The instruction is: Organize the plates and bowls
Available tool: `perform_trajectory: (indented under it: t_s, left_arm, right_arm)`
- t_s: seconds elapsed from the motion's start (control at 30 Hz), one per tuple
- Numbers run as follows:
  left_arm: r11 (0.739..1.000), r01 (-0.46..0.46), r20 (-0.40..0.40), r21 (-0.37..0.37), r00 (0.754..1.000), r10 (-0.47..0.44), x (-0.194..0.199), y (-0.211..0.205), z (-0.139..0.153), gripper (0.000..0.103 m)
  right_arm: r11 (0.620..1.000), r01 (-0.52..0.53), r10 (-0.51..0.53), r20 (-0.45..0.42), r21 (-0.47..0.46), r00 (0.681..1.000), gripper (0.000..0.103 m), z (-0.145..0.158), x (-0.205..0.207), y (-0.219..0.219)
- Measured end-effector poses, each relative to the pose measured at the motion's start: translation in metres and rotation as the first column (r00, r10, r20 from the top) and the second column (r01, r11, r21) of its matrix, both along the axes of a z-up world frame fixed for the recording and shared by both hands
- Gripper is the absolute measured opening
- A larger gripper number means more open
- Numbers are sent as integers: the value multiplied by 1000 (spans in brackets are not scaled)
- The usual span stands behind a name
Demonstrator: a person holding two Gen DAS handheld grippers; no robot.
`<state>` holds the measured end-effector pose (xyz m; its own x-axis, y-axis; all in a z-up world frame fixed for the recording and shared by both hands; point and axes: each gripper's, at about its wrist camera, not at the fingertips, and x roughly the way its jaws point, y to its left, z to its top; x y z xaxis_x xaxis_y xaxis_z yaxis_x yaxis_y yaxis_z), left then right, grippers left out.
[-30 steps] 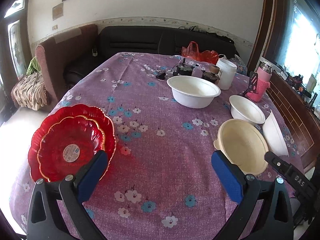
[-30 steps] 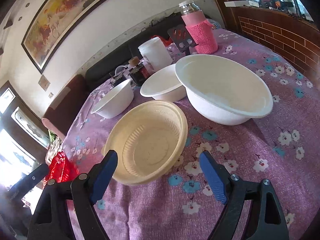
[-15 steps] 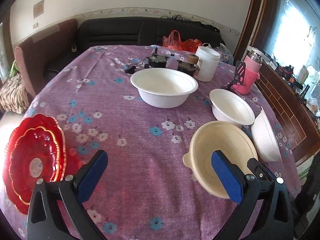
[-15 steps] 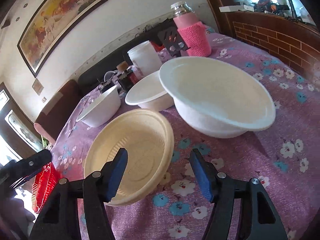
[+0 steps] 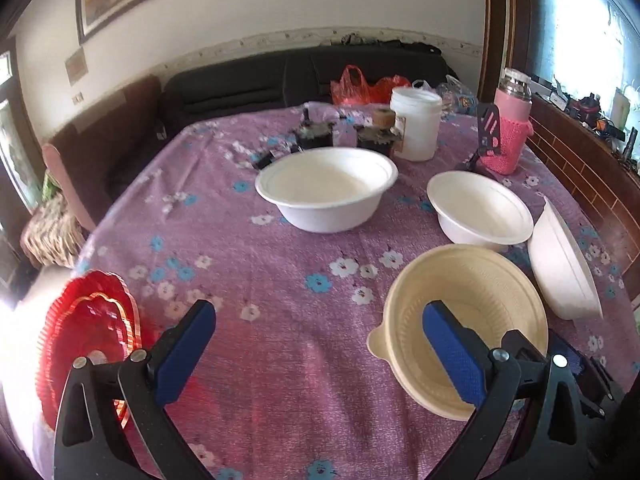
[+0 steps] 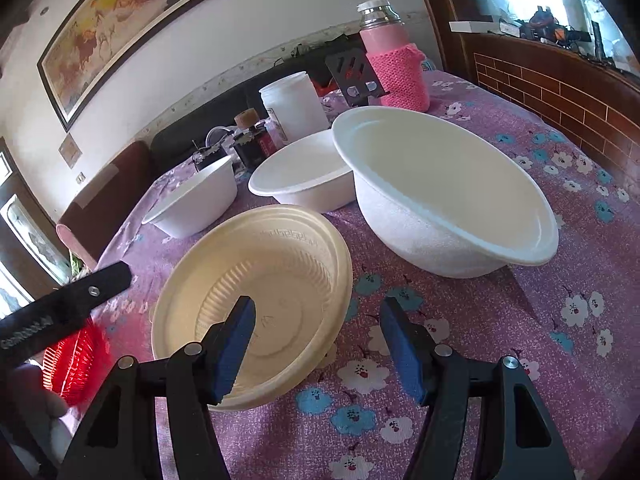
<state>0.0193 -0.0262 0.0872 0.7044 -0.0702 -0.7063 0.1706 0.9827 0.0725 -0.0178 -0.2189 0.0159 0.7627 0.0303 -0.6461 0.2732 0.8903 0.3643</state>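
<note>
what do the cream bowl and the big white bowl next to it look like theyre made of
Cream bowl: probably thin moulded plastic, slightly glossy, with ribbed walls and embossed lettering near the rim. Big white bowl: looks like foam or pressed pulp, given its matte, grainy outer wall.

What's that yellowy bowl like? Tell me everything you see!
The cream bowl looks like thin plastic, round, with a ribbed inner wall, a flat bottom, raised lettering under the rim and a small tab on its edge. It is empty and sits upright on the purple flowered tablecloth. The right gripper straddles its near rim, one finger inside, not yet squeezing.
</note>
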Motion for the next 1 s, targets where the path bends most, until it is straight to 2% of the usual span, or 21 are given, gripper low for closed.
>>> perform_trajectory:
  t_s: [0.23,0.5,0.63,0.77,0.9,1.0]
  left_arm:
    - [1000,-10,114,28,993,7,-37,12,32,103]
    - [1000,0,199,27,980,-6,-72,26,63,103]
    - [1000,20,221,8,975,-21,-82,28,77,103]
    - [998,59,226,-7,973,-56,-85,29,95,103]
    - [994,100,195,-47,977,-89,-66,28,123,103]
    - [987,135,161,-86,980,-120,-42,23,144,103]
  right_arm:
    - [997,-17,20,30,-80,999,69,8,-7,14]
    - [989,-62,75,99,-135,992,69,44,-51,37]
    - [987,-42,66,158,-155,985,69,88,-74,29]
    - [985,-11,51,223,-174,973,69,148,-85,8]
    - [987,22,17,248,-157,969,69,210,-74,-28]
    - [977,46,2,226,-207,974,69,245,-52,-49]
